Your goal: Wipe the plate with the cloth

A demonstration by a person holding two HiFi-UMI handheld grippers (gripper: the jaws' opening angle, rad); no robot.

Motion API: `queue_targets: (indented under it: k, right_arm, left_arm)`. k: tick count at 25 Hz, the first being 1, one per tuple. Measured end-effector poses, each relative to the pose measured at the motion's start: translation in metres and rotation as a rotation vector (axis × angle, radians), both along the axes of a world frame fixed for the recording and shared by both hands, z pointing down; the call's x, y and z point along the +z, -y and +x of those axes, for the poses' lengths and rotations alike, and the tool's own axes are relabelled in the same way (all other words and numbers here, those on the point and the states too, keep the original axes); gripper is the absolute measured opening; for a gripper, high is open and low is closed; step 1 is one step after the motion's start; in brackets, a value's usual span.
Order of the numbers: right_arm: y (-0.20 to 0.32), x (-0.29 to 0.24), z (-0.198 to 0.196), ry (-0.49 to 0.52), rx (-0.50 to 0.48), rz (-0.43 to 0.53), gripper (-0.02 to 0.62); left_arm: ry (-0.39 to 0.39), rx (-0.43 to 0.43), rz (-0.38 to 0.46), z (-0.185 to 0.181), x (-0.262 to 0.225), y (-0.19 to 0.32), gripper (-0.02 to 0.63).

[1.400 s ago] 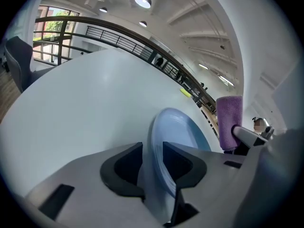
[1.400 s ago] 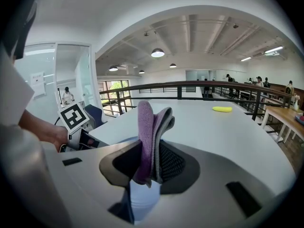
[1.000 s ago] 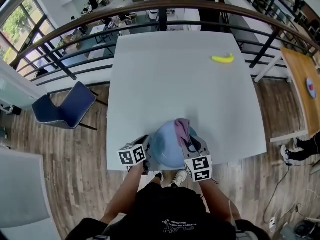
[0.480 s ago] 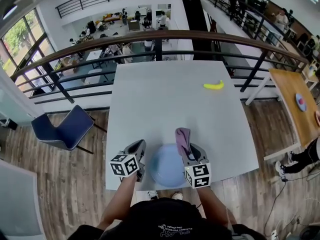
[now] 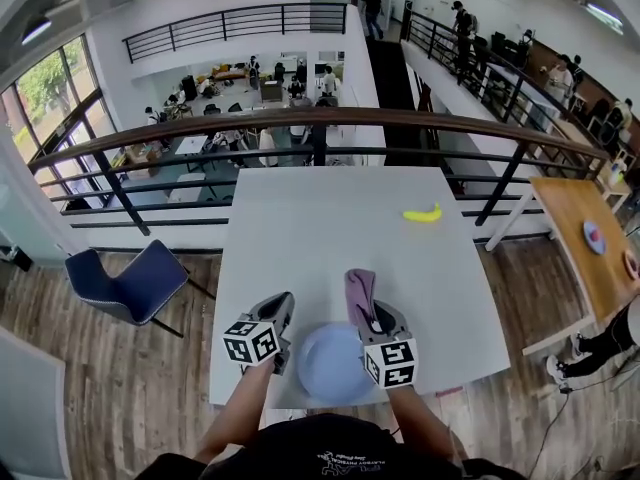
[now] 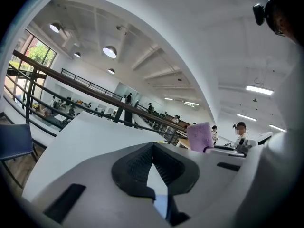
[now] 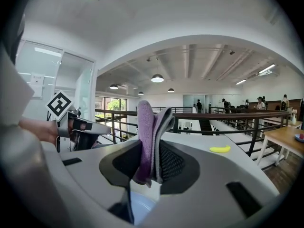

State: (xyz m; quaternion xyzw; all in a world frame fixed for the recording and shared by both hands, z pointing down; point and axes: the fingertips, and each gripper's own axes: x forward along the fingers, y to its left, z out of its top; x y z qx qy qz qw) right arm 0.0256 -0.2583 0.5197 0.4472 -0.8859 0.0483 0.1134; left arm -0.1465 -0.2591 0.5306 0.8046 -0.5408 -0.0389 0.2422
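One cloth in right gripper, plate beside

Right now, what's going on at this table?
A person works with a claw in each hand at the near edge of a white table. The right claw is clamped on a folded purple cloth, which sticks up beside the pale blue plate. The left claw is shut at the plate's left rim and seems to grip it. The cloth is off the plate. A banana lies farther back.

Right gripper: clamped on folded purple cloth, upright. Pale plate beneath. Banana ahead-right on worktop. Left gripper alongside, left.
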Motion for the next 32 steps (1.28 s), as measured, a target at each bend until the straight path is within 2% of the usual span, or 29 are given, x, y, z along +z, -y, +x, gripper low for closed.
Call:
queue_targets:
  k: [10, 25, 32]
  right_arm:
    - [0.001, -0.006, -0.011, -0.015, -0.017, 0.024, 0.104]
    - [0.0, 0.003, -0.005, -0.03, -0.029, 0.014, 0.104]
    - [-0.004, 0.004, -0.005, -0.04, -0.045, 0.016, 0.104]
  left_arm:
    - [0.06, -0.023, 0.057, -0.013, -0.024, -0.003, 0.012]
    - [0.067, -0.023, 0.038, -0.003, -0.01, -0.011, 0.012]
    - [0.017, -0.034, 0.035, -0.005, -0.014, -0.017, 0.012]
